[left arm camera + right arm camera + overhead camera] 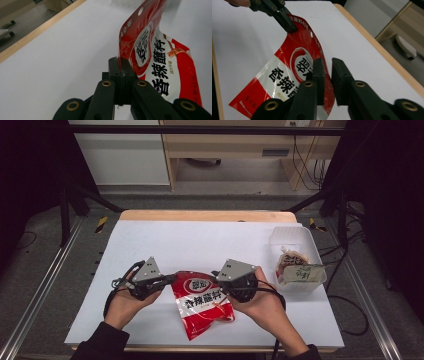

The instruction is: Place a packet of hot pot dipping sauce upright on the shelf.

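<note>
At the centre of the white table (165,240), wood-edged and ringed by grey floor, we see the left tool (120,65) clenched on the red pouch's (202,302) top corner, the right tool (327,65) released beside it.

Bright overhead light falls evenly on the white-topped rectangular table (200,240), while the room past its left and right edges sinks into darkness. Shadows under things stay soft and faint. The glossy red-and-white plastic sachet (202,302) catches a mild sheen, and the near black jaws in both gripper views look slightly soft.
</note>
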`<action>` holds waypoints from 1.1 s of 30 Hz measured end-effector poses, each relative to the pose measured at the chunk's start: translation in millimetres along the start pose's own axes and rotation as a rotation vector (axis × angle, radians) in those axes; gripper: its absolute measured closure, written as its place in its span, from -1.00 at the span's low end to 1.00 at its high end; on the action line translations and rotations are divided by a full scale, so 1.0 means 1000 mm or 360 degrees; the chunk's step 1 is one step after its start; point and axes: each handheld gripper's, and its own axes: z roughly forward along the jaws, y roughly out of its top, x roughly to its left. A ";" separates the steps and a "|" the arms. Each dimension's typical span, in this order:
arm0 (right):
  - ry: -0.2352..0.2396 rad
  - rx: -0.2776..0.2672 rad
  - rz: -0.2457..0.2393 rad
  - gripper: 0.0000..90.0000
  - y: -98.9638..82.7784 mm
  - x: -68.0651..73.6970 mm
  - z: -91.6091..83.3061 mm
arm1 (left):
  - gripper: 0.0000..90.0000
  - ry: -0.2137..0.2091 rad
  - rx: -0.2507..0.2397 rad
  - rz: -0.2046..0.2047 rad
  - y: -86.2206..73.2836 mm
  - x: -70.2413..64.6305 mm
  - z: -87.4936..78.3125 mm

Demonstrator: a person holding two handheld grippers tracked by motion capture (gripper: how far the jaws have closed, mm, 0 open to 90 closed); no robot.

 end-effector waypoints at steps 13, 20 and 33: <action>-0.0008 0.0091 -0.0094 -0.41 0.012 -0.010 0.001 | 1.00 -0.0012 -0.0050 0.0123 0.031 -0.004 -0.020; 0.0092 0.0195 -0.0077 -0.41 0.016 -0.014 0.007 | 1.00 -0.0027 -0.0066 0.0137 0.034 -0.007 -0.023; 0.0090 0.0296 -0.0067 -0.13 0.012 -0.034 0.017 | 1.00 -0.0054 -0.0107 0.0168 0.036 -0.013 -0.026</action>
